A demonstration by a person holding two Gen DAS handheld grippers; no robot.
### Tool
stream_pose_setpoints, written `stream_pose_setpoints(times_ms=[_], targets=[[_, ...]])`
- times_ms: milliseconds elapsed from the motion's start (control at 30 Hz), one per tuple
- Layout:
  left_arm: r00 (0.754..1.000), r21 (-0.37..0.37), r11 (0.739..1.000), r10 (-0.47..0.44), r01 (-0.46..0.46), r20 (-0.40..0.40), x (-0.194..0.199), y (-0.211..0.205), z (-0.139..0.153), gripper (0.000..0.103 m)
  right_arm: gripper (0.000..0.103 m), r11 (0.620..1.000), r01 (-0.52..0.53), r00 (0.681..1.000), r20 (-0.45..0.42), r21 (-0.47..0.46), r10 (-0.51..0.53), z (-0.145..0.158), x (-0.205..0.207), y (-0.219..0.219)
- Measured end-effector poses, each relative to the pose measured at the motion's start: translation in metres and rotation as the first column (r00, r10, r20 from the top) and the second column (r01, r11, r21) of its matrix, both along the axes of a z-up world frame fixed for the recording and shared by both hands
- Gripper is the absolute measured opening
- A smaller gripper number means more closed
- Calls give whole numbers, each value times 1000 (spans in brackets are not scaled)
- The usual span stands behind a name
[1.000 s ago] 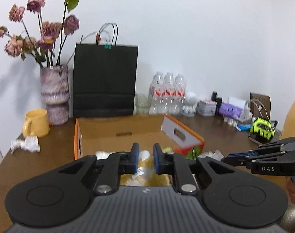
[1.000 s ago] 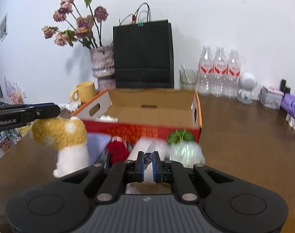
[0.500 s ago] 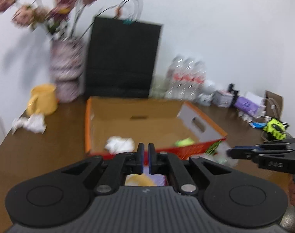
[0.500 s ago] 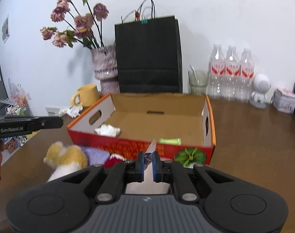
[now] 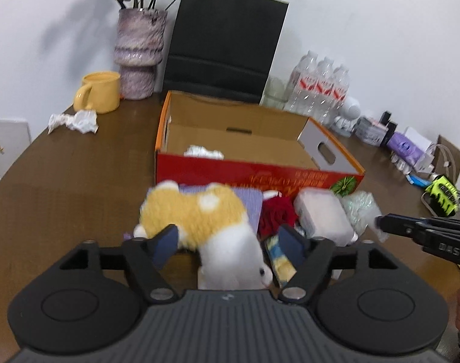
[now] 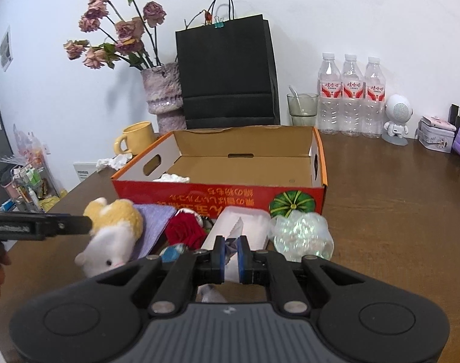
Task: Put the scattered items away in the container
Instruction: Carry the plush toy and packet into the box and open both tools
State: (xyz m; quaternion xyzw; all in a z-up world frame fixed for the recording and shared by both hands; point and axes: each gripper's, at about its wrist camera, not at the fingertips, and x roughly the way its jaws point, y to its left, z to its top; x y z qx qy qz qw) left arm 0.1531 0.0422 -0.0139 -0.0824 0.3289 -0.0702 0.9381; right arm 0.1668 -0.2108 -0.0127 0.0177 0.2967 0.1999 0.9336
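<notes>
The left gripper [image 5: 226, 239] hangs over the yellow-and-white plush toy [image 5: 211, 227], its fingers [image 5: 166, 240] spreading apart with the toy loose between them on the bench [image 5: 78, 175]. The cardboard box [image 5: 254, 172] sits at twelve o'clock just beyond. The right gripper [image 6: 231, 252] has its fingers pressed together, pinching a white packet [image 6: 239, 227].

Open cardboard box [image 6: 290, 195], red front, orange rim, center frame; inside only a crumpled white tissue [image 6: 171, 178] at its left. Below the box, in a row on the tabletop: yellow-white plush toy [image 5: 199, 220] lower left, lying on a purple cloth [image 6: 152, 227]; red rose [image 6: 184, 231]; white packet [image 6: 245, 224]; iridescent crinkled ball [image 6: 301, 234], lower right.
</notes>
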Motion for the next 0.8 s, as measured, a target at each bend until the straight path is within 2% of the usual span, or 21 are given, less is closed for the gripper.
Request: stream_pose_setpoints(times_ms=[133,300,367,400,433,600,800], targets=[[998,43,998,47,-45,-30,6,-18,-11,85,7,1000,-7,1000,0,7,7,-2,-12,-9],[989,98,989,119,-111,-86,26,-31,-31,84,7,1000,-13,1000,-3,17,13,-6,-18,-18],[983,101,986,143,-132,-114,32,-31,-39,67,7,1000,-14,1000,-4,23,14,-7,-18,-20],[983,75,989,136,-128,-123,33,-29,-42,51,7,1000,-14,1000,-5,26,14,-8,-17,-20],[983,48,991,133,-127,-127,34,-26,-43,51,7,999,-14,1000,-7,29,14,-9,-17,-21],[991,46,992,122,-120,-46,18,-20,-31,48,7,999,-17,1000,-5,30,17,-8,-12,-20],[994,26,997,73,-76,86,-2,-16,5,48,7,999,-18,1000,20,32,18,0,-1,-15]])
